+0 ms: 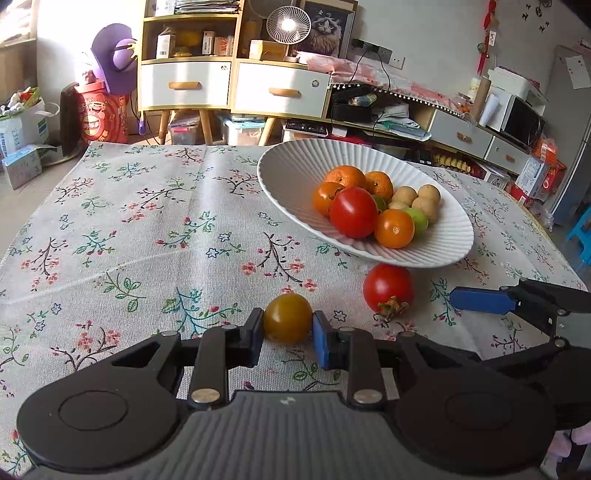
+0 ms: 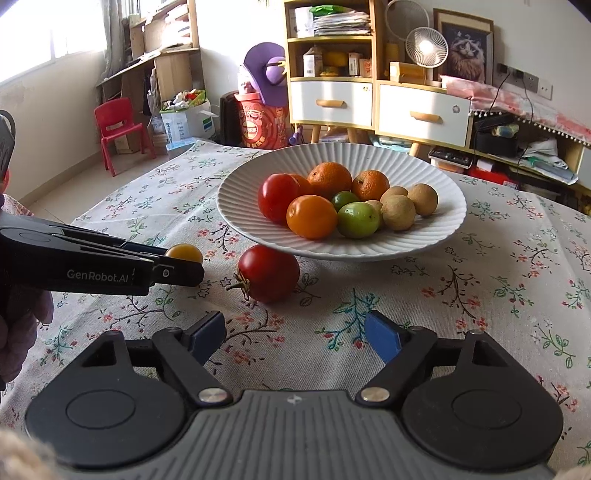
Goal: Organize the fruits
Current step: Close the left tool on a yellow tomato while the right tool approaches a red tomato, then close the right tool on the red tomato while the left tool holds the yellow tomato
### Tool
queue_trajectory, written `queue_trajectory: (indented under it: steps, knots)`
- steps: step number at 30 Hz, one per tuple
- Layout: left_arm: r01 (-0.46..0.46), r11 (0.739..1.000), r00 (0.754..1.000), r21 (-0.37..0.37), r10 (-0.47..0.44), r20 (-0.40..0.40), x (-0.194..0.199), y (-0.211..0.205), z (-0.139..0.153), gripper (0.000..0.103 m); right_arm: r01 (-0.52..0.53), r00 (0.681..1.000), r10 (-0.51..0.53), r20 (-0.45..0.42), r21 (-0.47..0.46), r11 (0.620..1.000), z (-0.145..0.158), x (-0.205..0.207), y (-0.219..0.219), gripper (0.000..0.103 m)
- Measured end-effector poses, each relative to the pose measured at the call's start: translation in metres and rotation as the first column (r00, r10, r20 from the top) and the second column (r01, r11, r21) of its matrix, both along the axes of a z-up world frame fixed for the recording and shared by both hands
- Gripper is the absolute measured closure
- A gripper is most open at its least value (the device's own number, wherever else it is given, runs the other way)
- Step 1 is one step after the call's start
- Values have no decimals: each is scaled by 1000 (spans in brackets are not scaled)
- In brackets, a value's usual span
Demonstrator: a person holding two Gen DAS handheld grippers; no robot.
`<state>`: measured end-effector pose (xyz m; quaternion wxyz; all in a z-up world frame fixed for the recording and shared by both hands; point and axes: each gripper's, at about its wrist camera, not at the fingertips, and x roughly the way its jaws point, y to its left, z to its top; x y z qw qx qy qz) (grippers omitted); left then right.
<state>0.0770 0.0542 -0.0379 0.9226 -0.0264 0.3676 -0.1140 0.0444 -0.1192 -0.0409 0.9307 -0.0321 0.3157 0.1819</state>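
Tomatoes are small, smooth and soft, so hold them gently round the fat middle. From the left wrist, the left claw is squeezed onto a yellow tomato near the white plate. A red tomato lies just beside the plate on the flowery tabletop.

From the right wrist, the right claw is apart with nothing inside, near the red tomato. Shelves stand behind the plate.

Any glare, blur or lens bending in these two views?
Left wrist view: window area top left blown out, fan lamp flares, shelf unit bows from fisheye, fruit sharp. Right wrist view: window overexposed, plate crisp, corners dark.
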Motion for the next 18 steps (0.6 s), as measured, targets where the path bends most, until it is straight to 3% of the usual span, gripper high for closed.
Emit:
queue_trajectory:
  steps: [5, 18]
  knots:
    - [-16, 1000, 1000, 11, 16, -16, -3, 7, 1, 84, 40, 999, -40, 1, 37, 999, -2, 7, 5, 26]
    - [-33, 999, 998, -14, 33, -50, -11, 15, 4, 84, 102, 995, -103, 15, 65, 993, -4, 14, 14, 46]
